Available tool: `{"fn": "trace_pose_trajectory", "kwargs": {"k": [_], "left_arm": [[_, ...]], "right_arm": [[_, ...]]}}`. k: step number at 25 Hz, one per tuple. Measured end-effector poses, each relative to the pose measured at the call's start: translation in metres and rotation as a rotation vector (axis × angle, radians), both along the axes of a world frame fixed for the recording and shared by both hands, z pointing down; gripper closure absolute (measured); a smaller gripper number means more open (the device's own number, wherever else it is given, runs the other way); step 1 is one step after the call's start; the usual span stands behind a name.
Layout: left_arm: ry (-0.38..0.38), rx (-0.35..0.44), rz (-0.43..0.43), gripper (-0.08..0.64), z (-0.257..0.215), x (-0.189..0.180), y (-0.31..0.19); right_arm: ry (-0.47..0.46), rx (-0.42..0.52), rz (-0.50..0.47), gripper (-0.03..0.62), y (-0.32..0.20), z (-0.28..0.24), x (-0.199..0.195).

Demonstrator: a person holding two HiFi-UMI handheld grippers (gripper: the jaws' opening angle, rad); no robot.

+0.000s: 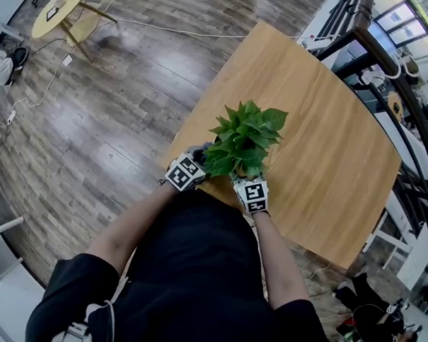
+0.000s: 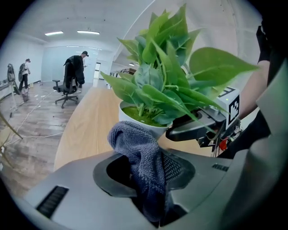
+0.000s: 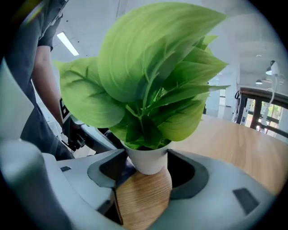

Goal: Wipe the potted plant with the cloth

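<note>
Left gripper [image 2: 150,175]: I pinch the grey cloth [image 2: 143,155] beside the pot, ready to wipe.
Right gripper [image 3: 145,176]: I clamp the white pot [image 3: 146,161], steadying the potted plant [image 3: 153,85].

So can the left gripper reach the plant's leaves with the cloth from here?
Probably yes: the cloth in the left gripper sits right by the pot, with the leaves just above and nothing between.

I see the plant [image 1: 244,136] in bright green leaves above a plain white pot [image 3: 146,159], on a table [image 1: 328,157] of pale honey wood grain. The cloth [image 2: 141,148] is slate grey-blue with a fine knitted weave, against the grey left gripper [image 2: 146,171] and its black pads. At nine o'clock the floor [image 1: 110,120] shows grey-brown planks, at eleven a yellow round table [image 1: 62,8], and the marker cubes [image 1: 185,174] carry black-and-white squares.
</note>
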State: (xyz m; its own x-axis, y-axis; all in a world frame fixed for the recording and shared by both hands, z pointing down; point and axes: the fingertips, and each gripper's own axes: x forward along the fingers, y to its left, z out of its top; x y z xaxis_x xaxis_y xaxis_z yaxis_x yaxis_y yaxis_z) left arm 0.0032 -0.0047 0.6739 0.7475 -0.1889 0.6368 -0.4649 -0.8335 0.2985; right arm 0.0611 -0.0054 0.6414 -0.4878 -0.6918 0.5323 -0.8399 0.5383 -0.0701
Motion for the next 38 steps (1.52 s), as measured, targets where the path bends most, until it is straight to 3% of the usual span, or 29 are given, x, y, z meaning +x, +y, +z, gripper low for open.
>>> {"fn": "trace_pose_trajectory", "kwargs": {"k": [5, 8, 11, 15, 17, 19, 23, 33, 38], "left_arm": [[-0.005, 0.02, 0.083, 0.408, 0.001, 0.005, 0.023], [0.007, 0.007, 0.048, 0.408, 0.0, 0.002, 0.019], [0.027, -0.024, 0.007, 0.408, -0.002, -0.002, 0.011], [0.034, -0.027, 0.024, 0.408, -0.009, 0.0, 0.006], [0.028, -0.018, 0.003, 0.408, -0.008, -0.001, 0.003], [0.025, -0.006, -0.031, 0.408, -0.007, -0.003, -0.002], [0.016, 0.011, -0.044, 0.408, -0.006, -0.007, -0.009], [0.007, 0.014, -0.084, 0.408, -0.002, -0.017, -0.031], [-0.003, 0.024, -0.06, 0.408, -0.003, -0.01, -0.037]], "right_arm": [[0.003, 0.011, 0.023, 0.299, -0.001, -0.002, -0.003], [0.019, 0.007, 0.013, 0.299, 0.002, 0.0, -0.004], [0.035, 0.0, -0.053, 0.299, 0.014, -0.001, -0.015], [0.035, -0.004, -0.163, 0.299, 0.042, -0.003, -0.035], [0.028, -0.029, -0.142, 0.299, 0.05, 0.001, -0.034], [0.027, -0.057, -0.063, 0.299, 0.047, 0.008, -0.019], [0.095, -0.038, 0.039, 0.298, 0.023, 0.012, 0.018], [0.151, 0.049, -0.102, 0.29, -0.015, 0.002, -0.002], [0.175, 0.036, -0.073, 0.285, -0.021, 0.003, 0.003]]}}
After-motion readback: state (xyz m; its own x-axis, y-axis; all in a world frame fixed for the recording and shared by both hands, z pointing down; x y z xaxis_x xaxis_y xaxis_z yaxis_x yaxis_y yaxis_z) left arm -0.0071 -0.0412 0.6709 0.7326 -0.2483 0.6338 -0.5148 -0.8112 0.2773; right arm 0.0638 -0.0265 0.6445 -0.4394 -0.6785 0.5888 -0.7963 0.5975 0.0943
